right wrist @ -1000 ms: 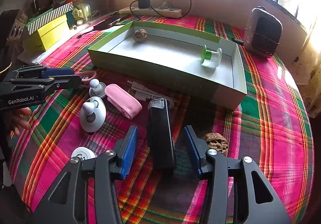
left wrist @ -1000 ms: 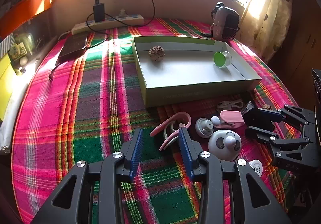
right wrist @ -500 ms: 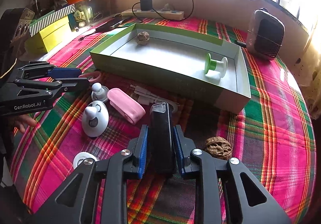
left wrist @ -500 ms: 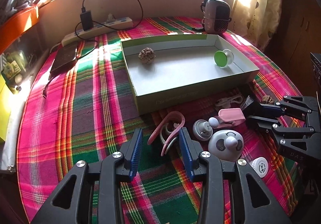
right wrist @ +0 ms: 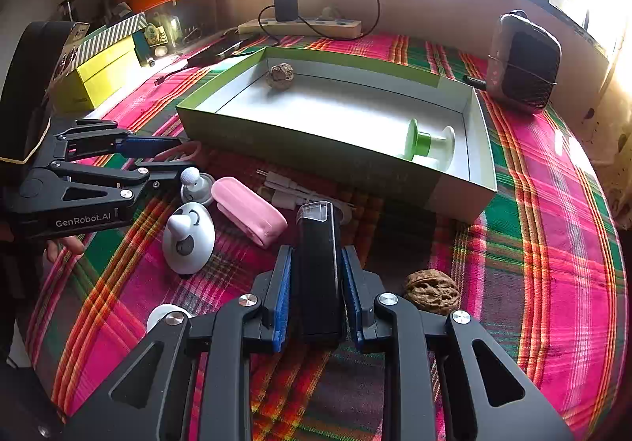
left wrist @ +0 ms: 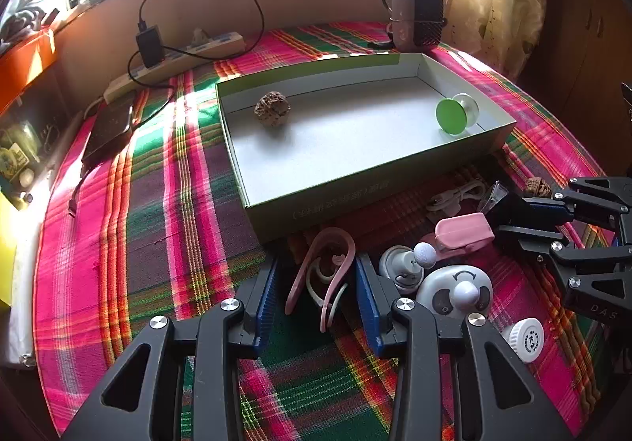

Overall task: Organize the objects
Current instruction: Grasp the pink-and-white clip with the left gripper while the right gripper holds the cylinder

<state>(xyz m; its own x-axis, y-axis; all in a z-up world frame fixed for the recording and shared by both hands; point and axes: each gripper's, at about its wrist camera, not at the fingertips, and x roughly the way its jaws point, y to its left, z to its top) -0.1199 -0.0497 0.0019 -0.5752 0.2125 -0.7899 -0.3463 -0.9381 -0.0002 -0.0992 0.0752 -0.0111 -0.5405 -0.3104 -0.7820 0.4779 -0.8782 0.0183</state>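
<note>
Left wrist view: left gripper (left wrist: 316, 294) wide, pink ear hook (left wrist: 330, 263) now between pads, untouched; a second ago only beside right pad. Grasp next, likely. Green box (left wrist: 395, 188) ahead.

Right wrist view: right gripper (right wrist: 318, 291) went from wide to clamped on black case (right wrist: 319, 263); ready for box (right wrist: 316, 156). Only here: walnut (right wrist: 431, 291) just right of tongs, pads' contact.

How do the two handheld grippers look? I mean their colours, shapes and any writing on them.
Both are matte black frames of flat linkage bars with triangular cut-outs and silver round screw heads. Each finger carries a ribbed blue pad. The left gripper has white "GenRobot.AI" lettering on its side. The right gripper shows faint letters like "DAS" near its base. No cables or sleeves are visible.
</note>
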